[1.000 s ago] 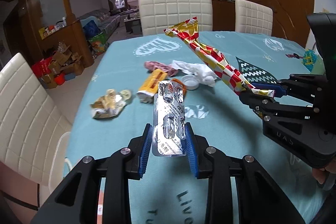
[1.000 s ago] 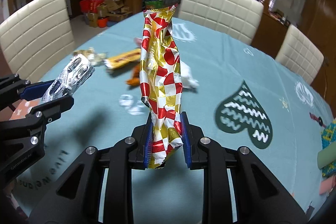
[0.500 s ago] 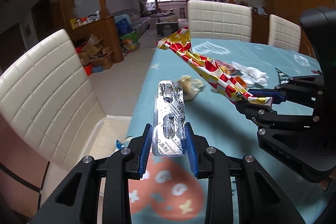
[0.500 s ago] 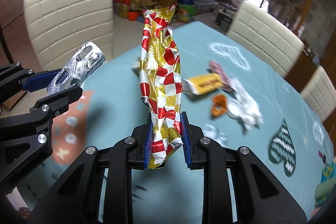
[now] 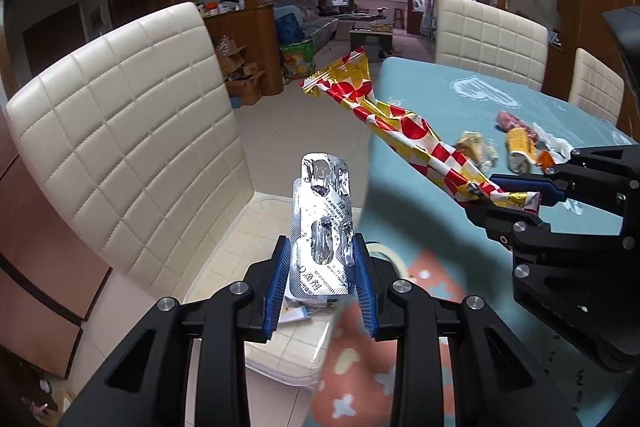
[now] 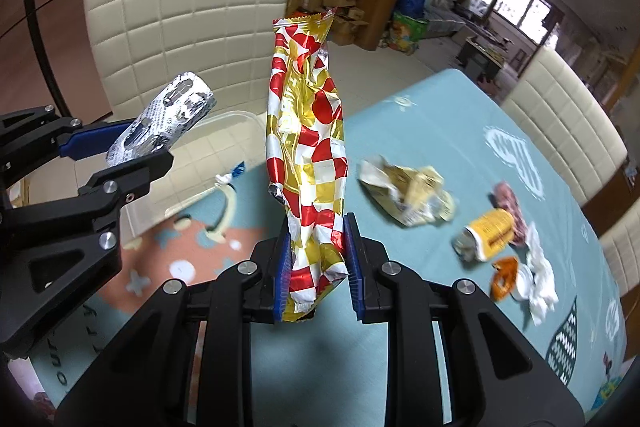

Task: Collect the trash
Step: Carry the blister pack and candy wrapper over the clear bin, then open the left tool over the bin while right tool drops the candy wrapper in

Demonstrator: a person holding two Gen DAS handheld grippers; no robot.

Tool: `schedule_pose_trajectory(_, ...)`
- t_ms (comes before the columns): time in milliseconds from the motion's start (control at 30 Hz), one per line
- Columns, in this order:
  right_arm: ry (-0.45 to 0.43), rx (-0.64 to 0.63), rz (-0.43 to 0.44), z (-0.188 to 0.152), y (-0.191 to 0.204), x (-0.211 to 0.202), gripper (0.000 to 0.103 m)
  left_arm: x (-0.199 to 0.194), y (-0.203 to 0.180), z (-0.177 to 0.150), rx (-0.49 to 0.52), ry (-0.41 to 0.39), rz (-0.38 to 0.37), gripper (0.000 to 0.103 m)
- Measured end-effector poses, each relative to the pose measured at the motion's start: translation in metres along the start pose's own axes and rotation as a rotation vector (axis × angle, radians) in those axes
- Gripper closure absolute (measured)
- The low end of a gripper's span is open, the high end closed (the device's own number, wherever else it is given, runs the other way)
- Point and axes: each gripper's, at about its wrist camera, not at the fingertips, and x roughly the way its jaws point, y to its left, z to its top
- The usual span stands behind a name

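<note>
My left gripper [image 5: 320, 247] is shut on a silver blister pack [image 5: 324, 211], which stands up between the blue pads. It hangs past the table's left edge, above a clear plastic bin [image 5: 260, 223] on the floor. My right gripper [image 6: 317, 227] is shut on the lower end of a long red, white and gold checked wrapper [image 6: 308, 131]. That wrapper [image 5: 400, 131] reaches left over the table edge. The right gripper [image 5: 500, 197] is close to the right of the left one. The left gripper [image 6: 136, 147] with the blister pack [image 6: 172, 111] shows at the left.
A teal tablecloth covers the table [image 6: 440, 131]. On it lie a crumpled yellowish wrapper [image 6: 408, 195], an orange packet [image 6: 486, 231], a pink piece [image 6: 508, 199] and white tissue [image 6: 540, 267]. A cream quilted chair [image 5: 132, 131] stands behind the bin; some scraps [image 5: 296, 311] lie in the bin.
Both grippers have swung left from over the middle of the table to its left edge, near the chair and bin. Each still holds its piece of trash.
</note>
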Motion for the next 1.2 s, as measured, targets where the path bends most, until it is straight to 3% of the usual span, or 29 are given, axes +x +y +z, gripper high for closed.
schedule_pose_trajectory(633, 0.025, -0.055, 0.055, 0.025, 0.027, 0.033, 0.076, 0.032, 0.035, 0.001, -0.026, 0.021, 0.08, 0.072)
schedule_pose_trajectory(833, 0.031, -0.054, 0.06, 0.026, 0.027, 0.036, 0.076, 0.041, 0.038, 0.003, -0.043, 0.04, 0.078, 0.069)
schedule_pose_trajectory(900, 0.036, -0.049, 0.061, 0.026, 0.025, 0.038, 0.075, 0.042, 0.041, 0.004, -0.07, 0.052, 0.047, 0.068)
schedule_pose_trajectory(933, 0.039, -0.045, 0.06, 0.026, 0.023, 0.04, 0.075, 0.043, 0.042, 0.005, -0.08, 0.056, 0.044, 0.063)
schedule_pose_trajectory(1033, 0.048, -0.037, 0.063, 0.024, 0.02, 0.043, 0.075, 0.045, 0.045, 0.005, -0.1, 0.053, 0.059, 0.029)
schedule_pose_trajectory(1200, 0.051, -0.038, 0.07, 0.026, 0.022, 0.044, 0.075, 0.042, 0.044, 0.003, -0.067, 0.025, 0.129, 0.025)
